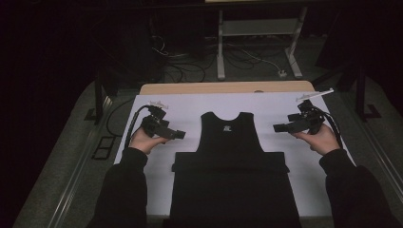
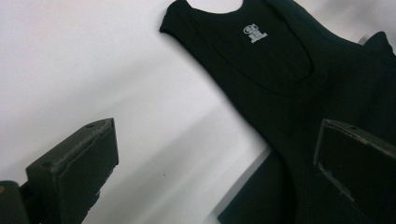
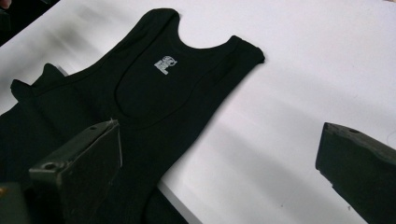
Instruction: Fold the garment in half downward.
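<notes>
- A black tank top (image 1: pixel 231 142) lies flat in the middle of the high view, on a white sheet (image 1: pixel 190 109) that covers the table; its neck opening points to the top of the frame and its lower part runs off the bottom edge.
- A folded band of the fabric crosses the garment just below centre frame, wider than the chest part above it.
- A small pale label (image 2: pixel 255 33) sits inside the neckline (it reads as a blur in the left gripper view, upper centre; in the right gripper view it is at upper left of centre).
- The left gripper (image 1: pixel 179 135) is held in the left hand (image 1: pixel 142 140) at centre left of the high view, aimed toward the garment and clear of it, with bare sheet between.
- Its jaws stand wide apart in the left gripper view, one at lower left, one at lower right, pinching nothing.
- The right gripper (image 1: pixel 277 128) is held in the right hand (image 1: pixel 323 138) at centre right, aimed back toward the garment and also apart from it.
- Its jaws are likewise spread in the right gripper view, with nothing between them.
- The table's wooden edge (image 1: pixel 228 87) shows above the sheet, with cables (image 1: pixel 190 66) on the floor at top centre.
</notes>
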